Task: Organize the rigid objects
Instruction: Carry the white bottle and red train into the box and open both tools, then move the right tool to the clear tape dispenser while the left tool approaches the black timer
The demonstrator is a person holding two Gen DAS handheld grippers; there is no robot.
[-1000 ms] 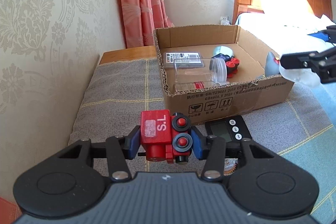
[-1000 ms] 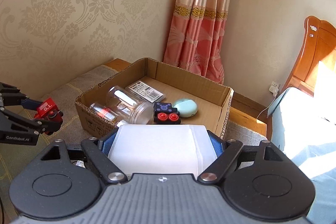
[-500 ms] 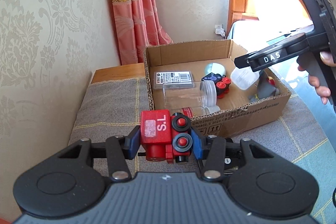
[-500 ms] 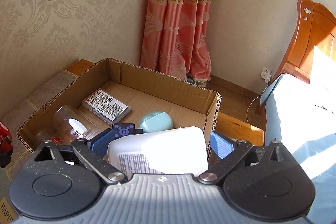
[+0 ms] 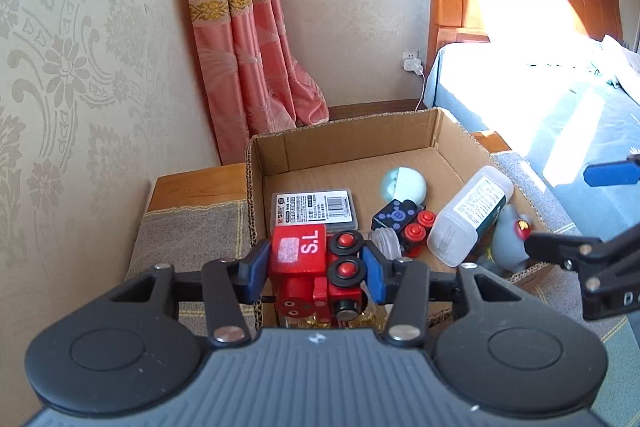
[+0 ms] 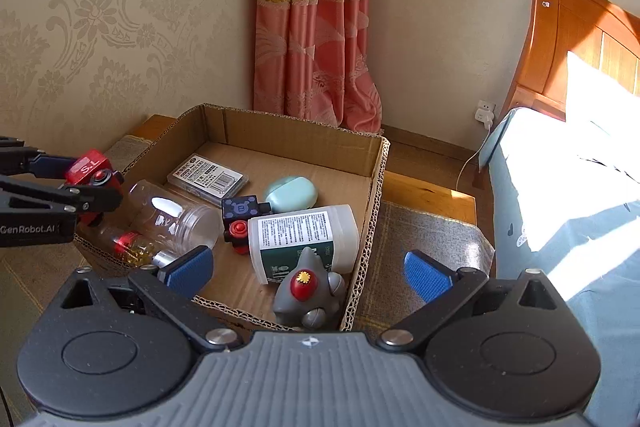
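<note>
**Red toy train held at the box's edge**

The left gripper (image 5: 315, 264) clamps its blue pads on a red wooden toy train (image 5: 308, 267) marked "S.L", holding it above the near wall of the open brown cardboard box (image 6: 296, 135). The right gripper (image 6: 308, 267) stands spread wide with nothing between its pads, above the box's right side. Inside the box, a white rectangular plastic bottle (image 6: 302, 235) lies on its side against a grey rubber toy figure (image 6: 310, 291), beside a clear plastic jar (image 6: 176, 215) and a mint-green oval case (image 6: 291, 193).
</note>
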